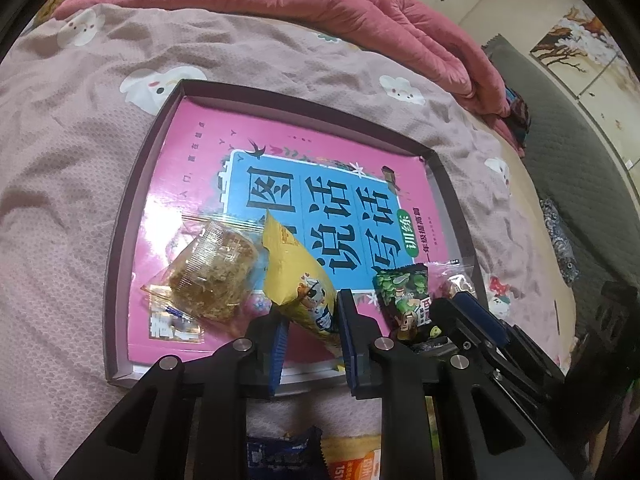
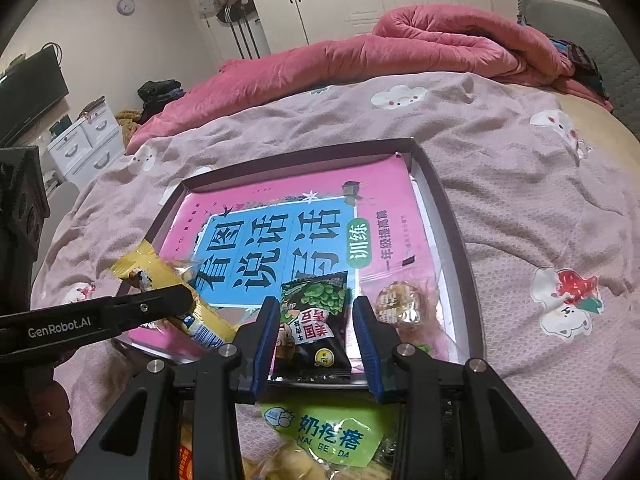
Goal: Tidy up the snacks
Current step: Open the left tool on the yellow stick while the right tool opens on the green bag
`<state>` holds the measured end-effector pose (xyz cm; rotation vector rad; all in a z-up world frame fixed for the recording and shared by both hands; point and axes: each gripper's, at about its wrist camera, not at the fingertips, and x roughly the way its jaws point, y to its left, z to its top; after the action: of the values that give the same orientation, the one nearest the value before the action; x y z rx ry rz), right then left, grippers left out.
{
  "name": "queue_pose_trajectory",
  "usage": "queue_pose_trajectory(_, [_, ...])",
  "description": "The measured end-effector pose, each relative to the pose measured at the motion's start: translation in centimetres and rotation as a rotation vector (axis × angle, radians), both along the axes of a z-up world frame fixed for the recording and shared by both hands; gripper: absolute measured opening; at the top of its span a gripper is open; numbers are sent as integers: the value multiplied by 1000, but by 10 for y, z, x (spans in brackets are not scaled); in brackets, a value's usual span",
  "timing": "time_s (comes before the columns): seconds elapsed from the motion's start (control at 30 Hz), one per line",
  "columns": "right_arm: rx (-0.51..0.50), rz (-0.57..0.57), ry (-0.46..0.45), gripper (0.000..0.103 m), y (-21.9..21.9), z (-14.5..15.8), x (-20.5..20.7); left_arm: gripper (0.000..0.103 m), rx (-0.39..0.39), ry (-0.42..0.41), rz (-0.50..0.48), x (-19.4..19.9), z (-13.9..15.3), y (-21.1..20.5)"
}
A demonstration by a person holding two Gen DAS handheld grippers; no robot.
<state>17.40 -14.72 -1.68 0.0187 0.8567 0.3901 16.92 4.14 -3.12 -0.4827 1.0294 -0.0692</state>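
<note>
A shallow dark tray (image 1: 132, 216) (image 2: 456, 232) lies on the bed, lined with a pink and blue book (image 1: 320, 200) (image 2: 280, 240). My left gripper (image 1: 310, 332) (image 2: 180, 304) has its jaws around a yellow snack packet (image 1: 296, 276) (image 2: 160, 276) over the tray's near edge. My right gripper (image 2: 316, 320) (image 1: 464, 312) is open around a black and green pea packet (image 2: 316, 320) (image 1: 404, 300) lying in the tray. A clear-wrapped brown cake (image 1: 212, 272) lies at the tray's left. Another clear-wrapped snack (image 2: 400, 304) (image 1: 456, 280) lies at the tray's right.
Loose snacks lie on the sheet in front of the tray: a green packet (image 2: 332, 436), an orange one (image 1: 352, 464) and a blue one (image 1: 280, 456). A pink quilt (image 2: 400, 48) is heaped along the far side of the bed. Drawers (image 2: 84, 140) stand at far left.
</note>
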Motion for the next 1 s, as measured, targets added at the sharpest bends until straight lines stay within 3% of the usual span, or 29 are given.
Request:
queue_pose_trajectory(0.53, [18, 4, -2, 39, -1, 5, -2, 30, 17, 6, 3, -3, 1, -3])
queue_pose_trajectory(1.0, [15, -4, -16, 41, -4, 11, -5, 56, 36, -15, 34, -11, 14, 7])
